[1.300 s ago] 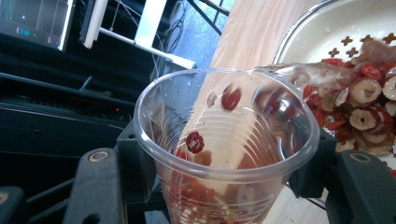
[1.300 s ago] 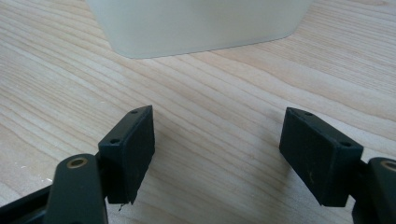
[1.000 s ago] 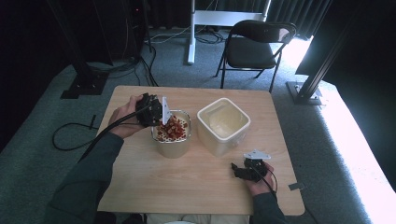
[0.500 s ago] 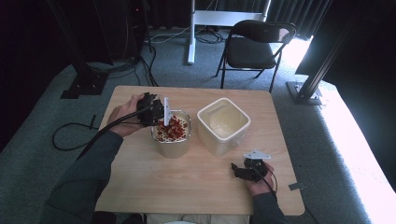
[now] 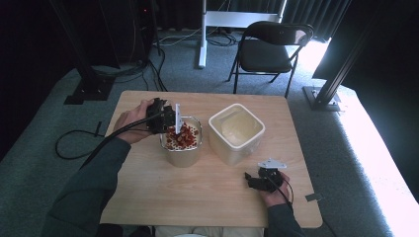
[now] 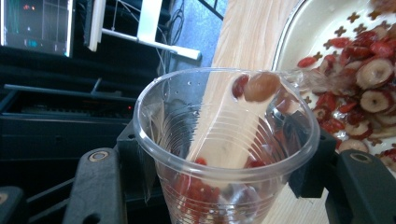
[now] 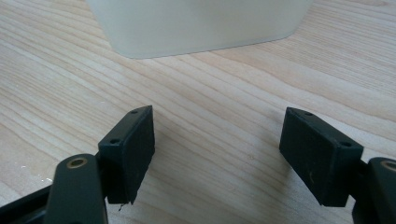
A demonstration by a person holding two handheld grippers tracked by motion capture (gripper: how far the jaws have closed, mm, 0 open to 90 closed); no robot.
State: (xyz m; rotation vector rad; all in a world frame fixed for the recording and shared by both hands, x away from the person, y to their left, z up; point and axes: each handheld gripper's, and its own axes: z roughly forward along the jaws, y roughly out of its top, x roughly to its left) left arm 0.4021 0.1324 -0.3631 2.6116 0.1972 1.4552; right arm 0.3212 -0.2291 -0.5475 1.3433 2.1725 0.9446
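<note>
My left hand reaches in from the table's left edge, and my left gripper (image 5: 165, 118) clamps a clear plastic cup (image 6: 219, 149) tipped on its side over the glass bowl (image 5: 181, 157) of dried red fruit slices (image 6: 359, 88) near the table's middle; a few pieces cling inside the cup. My right gripper (image 7: 217, 156) rests near the front right corner, jaws apart and empty, facing the white container (image 5: 236, 129).
</note>
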